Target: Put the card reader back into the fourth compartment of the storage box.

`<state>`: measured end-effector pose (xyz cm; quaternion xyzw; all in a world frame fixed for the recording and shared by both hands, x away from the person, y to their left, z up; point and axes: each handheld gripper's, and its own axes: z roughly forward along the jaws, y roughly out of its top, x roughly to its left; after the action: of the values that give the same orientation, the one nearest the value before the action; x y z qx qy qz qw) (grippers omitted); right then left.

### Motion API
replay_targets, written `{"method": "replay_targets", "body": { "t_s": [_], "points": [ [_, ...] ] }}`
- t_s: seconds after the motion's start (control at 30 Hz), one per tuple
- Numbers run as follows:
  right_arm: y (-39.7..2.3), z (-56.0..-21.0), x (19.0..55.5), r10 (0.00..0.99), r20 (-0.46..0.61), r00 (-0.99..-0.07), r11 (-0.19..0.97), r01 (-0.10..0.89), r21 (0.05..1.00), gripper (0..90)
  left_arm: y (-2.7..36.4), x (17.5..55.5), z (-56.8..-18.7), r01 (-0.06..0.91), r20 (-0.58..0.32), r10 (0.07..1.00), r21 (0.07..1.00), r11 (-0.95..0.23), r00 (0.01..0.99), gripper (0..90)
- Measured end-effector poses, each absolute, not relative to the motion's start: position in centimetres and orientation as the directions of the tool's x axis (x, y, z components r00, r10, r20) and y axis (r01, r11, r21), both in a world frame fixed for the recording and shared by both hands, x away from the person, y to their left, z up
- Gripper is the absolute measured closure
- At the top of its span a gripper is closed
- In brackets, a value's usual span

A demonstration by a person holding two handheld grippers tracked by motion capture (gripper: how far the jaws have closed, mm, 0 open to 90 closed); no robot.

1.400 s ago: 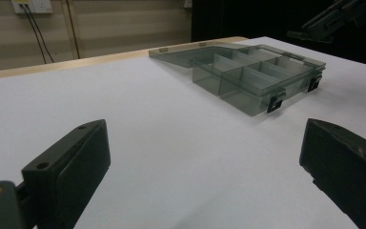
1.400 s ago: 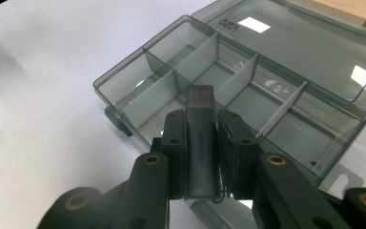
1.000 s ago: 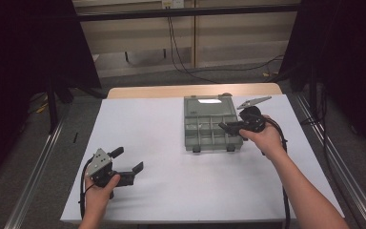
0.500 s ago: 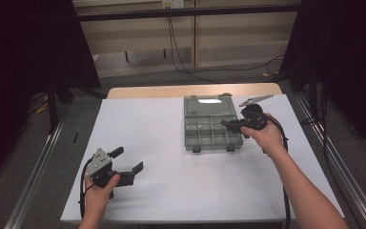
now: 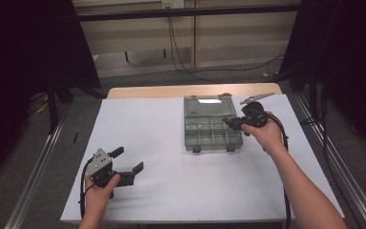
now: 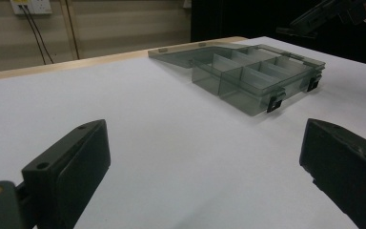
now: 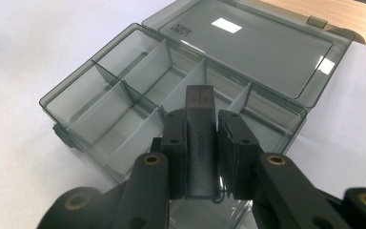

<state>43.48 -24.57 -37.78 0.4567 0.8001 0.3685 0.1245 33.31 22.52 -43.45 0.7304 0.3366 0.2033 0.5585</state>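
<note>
A smoky grey compartment box (image 5: 212,131) lies open at the table's right centre, its lid (image 5: 209,105) flat behind it. My right gripper (image 5: 229,123) hovers over the box's right edge, shut on a small black rectangular block (image 7: 200,107) that stands upright between the pads above the near compartments (image 7: 124,100). The lid (image 7: 248,45) lies beyond them. My left gripper (image 5: 127,160) rests low at the front left of the table, open with nothing between its fingers (image 6: 76,157). From it, the box (image 6: 248,76) lies ahead to the right, with the right gripper (image 6: 310,19) above it.
A white sheet (image 5: 171,157) covers the tabletop, and a strip of bare wood (image 5: 147,91) shows at the far edge. Metal rails (image 5: 38,162) run along both sides. Cables (image 5: 181,52) hang against the back wall.
</note>
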Motion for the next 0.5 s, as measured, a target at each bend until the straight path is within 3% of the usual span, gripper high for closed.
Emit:
{"method": "replay_targets", "body": {
  "t_s": [0.5],
  "points": [
    [-24.91, -38.17, 44.16, 0.839, 0.131, -0.528, 0.298, 0.648, 0.701, 74.1, 22.54, 33.35, -43.46, 0.263, -0.075, 0.716, 0.952, -0.155, 0.694, 3.2]
  ]
}}
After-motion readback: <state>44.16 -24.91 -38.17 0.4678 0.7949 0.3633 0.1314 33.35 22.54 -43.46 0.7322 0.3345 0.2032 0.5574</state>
